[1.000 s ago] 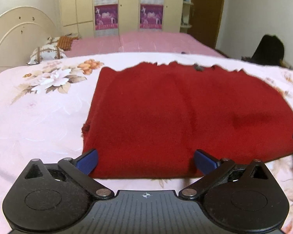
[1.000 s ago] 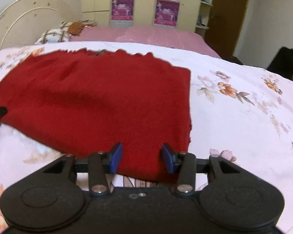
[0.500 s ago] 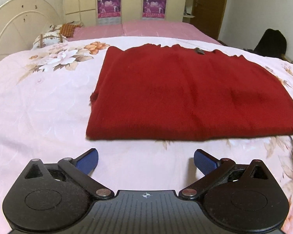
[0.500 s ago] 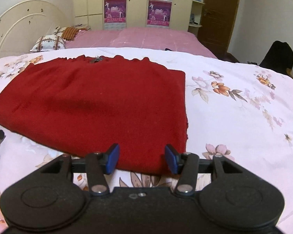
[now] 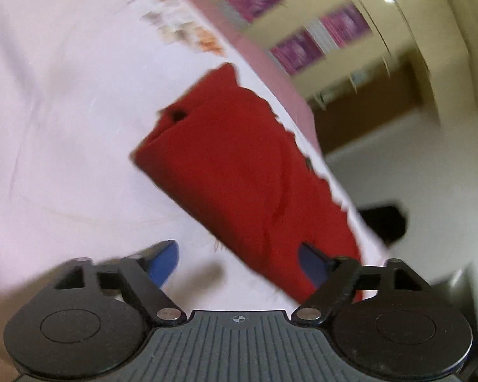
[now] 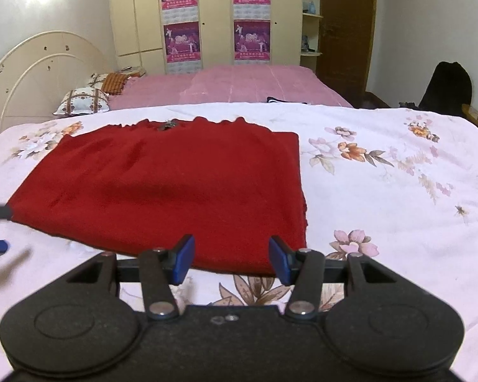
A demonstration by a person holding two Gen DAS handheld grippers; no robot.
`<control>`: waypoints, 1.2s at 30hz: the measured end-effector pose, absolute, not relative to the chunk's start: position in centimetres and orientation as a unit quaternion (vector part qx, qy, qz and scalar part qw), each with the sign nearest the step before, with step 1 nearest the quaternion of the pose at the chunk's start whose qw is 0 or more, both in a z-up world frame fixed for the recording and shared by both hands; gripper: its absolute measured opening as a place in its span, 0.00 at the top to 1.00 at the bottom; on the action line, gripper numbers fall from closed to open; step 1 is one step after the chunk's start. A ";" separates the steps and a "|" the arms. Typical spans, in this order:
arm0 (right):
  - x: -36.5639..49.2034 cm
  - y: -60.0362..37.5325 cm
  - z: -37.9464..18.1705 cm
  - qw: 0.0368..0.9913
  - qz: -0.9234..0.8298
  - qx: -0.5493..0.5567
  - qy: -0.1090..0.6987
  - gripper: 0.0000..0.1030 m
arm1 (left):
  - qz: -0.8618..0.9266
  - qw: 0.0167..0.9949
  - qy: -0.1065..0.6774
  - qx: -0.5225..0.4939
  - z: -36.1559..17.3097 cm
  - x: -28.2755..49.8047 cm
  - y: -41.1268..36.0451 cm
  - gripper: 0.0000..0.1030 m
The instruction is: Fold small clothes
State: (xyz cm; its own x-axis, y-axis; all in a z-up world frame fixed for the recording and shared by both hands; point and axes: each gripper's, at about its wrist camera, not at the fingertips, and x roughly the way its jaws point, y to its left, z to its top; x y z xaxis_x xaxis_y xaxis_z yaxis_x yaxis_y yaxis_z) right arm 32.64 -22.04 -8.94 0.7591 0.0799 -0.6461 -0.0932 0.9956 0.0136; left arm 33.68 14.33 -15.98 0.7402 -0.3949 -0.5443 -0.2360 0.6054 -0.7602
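So the folded dark red knitted garment (image 6: 162,191) is lying flat on my pale pink floral bedsheet (image 6: 382,197), roughly a rectangle with the scalloped edge on the far side. My right gripper (image 6: 232,259) hangs just above the near right corner of it, blue pads apart with the garment's near edge showing between them, but neither pad presses on the fabric, so nothing is held there.

The left gripper (image 5: 239,262) view is rolled hard to one side and smeared with blur. Its jaws have just been closing a bit but stand wide apart; the right-hand blue pad overlaps the garment's near end in the picture, and I can't tell if it touches. Nothing is clamped.

In the right view, the left gripper's dark tips peek in at the left edge beside the garment. Behind it all: a cream wardrobe with purple posters (image 6: 216,19) and a second bed with a plain pink cover (image 6: 239,86).
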 end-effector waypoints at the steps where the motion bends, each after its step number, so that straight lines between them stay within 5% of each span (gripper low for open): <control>1: 32.5 -22.0 -8.9 0.938 0.048 -0.010 0.343 0.51 | -0.043 0.820 0.346 -0.454 -16.4 33.9 14.5 0.22; 8: 32.9 -21.8 -8.9 0.937 0.055 -0.013 0.343 0.51 | -0.016 0.812 0.289 -0.506 -17.6 36.5 15.1 0.21; 17: 36.7 -21.3 -9.8 0.939 0.073 0.011 0.335 0.53 | -0.014 0.843 0.285 -0.456 -17.0 42.4 15.1 0.22; 18: 37.4 -21.0 -10.0 0.940 0.082 0.015 0.331 0.56 | -0.013 0.847 0.284 -0.448 -16.9 42.7 15.0 0.22; 20: 39.1 -20.1 -10.3 0.940 0.105 0.021 0.323 0.92 | -0.010 0.856 0.284 -0.431 -16.7 43.6 14.9 0.23; 22: 40.7 -18.9 -10.6 0.940 0.123 0.024 0.317 0.97 | -0.008 0.867 0.295 -0.402 -16.4 44.6 14.7 0.35; 25: 42.8 -16.7 -11.1 0.937 0.158 0.022 0.312 0.98 | 0.007 0.870 0.310 -0.384 -16.7 45.2 15.1 0.72; 33: 43.7 -13.3 -12.5 0.929 0.207 -0.014 0.305 0.98 | -0.044 0.879 0.228 -0.417 -16.9 42.7 16.0 0.81; 36: 44.3 -13.1 -14.1 0.928 0.192 -0.026 0.319 1.00 | -0.028 0.864 0.265 -0.427 -18.7 43.3 16.7 0.81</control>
